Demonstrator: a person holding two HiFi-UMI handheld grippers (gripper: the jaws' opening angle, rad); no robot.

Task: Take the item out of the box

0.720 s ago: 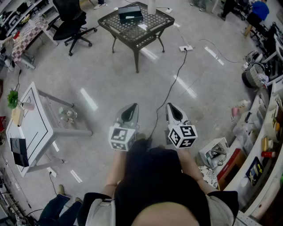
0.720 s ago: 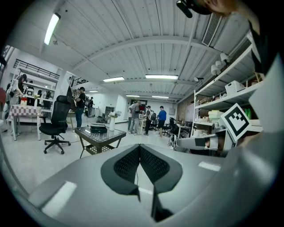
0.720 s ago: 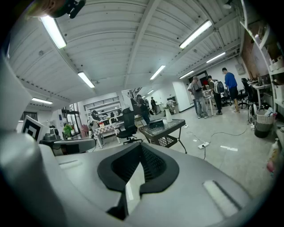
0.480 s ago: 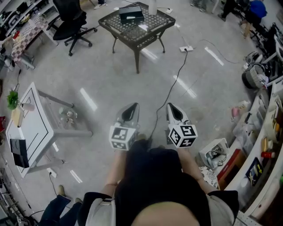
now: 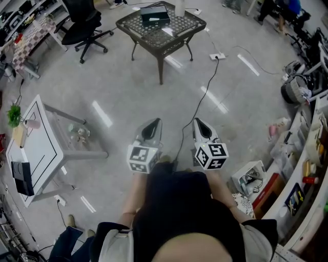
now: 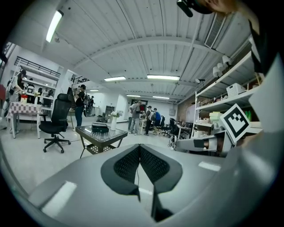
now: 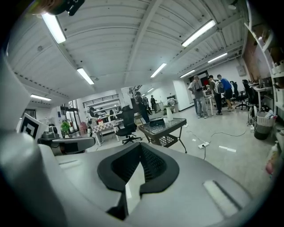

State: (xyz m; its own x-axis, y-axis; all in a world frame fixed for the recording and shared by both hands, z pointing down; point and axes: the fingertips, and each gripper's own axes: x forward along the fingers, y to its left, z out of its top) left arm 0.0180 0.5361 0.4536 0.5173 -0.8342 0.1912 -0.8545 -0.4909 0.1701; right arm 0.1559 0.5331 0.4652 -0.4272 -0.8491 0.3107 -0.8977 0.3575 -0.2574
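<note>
At the left edge of the head view stood a white table point(image 5: 38, 138), and in the upper left a black office chair point(image 5: 82, 25). You held the left gripper point(image 5: 155, 122) in front of your body, low in the middle of the frame. Its jaws were closed tip against tip, with nothing between them. At the top centre, well apart from both grippers, the black box point(image 5: 155, 15) lay on the dark lattice table point(image 5: 177, 33), beside a white bottle point(image 5: 179, 7). The box looked untouched, and the item inside did not show. You held the right gripper point(image 5: 198, 122) just beside the left one, also closed and empty. I judge the task as not yet begun: you had to reach the table, open the box and lift the item out.
</note>
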